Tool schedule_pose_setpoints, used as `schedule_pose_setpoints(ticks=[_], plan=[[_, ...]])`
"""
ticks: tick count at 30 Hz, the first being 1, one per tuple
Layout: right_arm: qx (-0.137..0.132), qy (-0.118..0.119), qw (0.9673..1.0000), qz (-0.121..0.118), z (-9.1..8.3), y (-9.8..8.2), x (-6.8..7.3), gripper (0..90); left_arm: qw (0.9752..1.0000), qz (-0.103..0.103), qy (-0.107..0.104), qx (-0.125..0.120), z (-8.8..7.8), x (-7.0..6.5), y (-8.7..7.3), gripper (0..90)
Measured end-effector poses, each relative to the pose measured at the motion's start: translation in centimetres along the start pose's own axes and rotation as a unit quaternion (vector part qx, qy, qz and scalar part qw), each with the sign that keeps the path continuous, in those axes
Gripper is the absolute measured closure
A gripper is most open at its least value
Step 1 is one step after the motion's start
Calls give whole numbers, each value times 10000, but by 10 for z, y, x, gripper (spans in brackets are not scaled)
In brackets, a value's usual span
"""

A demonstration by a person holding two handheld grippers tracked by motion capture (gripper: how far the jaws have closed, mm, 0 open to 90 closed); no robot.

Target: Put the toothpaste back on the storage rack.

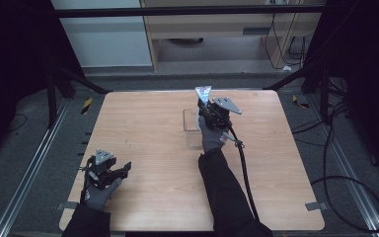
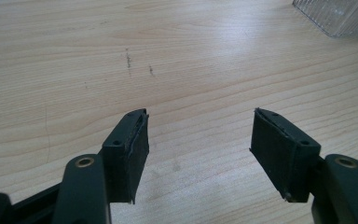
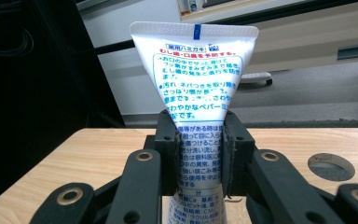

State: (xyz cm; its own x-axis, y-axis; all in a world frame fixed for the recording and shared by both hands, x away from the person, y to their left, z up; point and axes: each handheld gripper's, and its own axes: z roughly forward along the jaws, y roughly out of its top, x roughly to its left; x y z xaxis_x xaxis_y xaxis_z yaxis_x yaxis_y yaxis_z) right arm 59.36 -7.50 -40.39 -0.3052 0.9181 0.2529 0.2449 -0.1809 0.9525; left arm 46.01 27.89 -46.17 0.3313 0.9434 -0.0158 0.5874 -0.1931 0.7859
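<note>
A white tube (image 3: pixel 196 88) with blue and red print stands upright between the jaws of my right gripper (image 3: pixel 200 154), crimped flat end up. The pads press on its body, so that gripper is shut on it. In the high view the tube's flat end (image 1: pixel 204 93) pokes up above the right gripper (image 1: pixel 212 112), just over a clear plastic box (image 1: pixel 193 129) near the middle of the wooden table (image 1: pixel 148 163). My left gripper (image 1: pixel 109 173) rests low at the table's front left, jaws wide apart with nothing between them (image 2: pixel 198 154).
A corner of the clear ribbed box (image 2: pixel 338 16) shows at the top right of the left gripper view. A round hole (image 3: pixel 331 166) is cut in the tabletop at the right of the right gripper view. Black frame bars stand at the table's far corners.
</note>
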Motion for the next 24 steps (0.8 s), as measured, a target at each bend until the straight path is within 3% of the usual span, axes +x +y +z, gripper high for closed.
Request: schedule_pose_setpoints(ticks=[24], plan=[[234, -148, 9994, -199, 10, -23, 2, 715, 10000, -7, 1, -8, 0, 0, 0, 358]])
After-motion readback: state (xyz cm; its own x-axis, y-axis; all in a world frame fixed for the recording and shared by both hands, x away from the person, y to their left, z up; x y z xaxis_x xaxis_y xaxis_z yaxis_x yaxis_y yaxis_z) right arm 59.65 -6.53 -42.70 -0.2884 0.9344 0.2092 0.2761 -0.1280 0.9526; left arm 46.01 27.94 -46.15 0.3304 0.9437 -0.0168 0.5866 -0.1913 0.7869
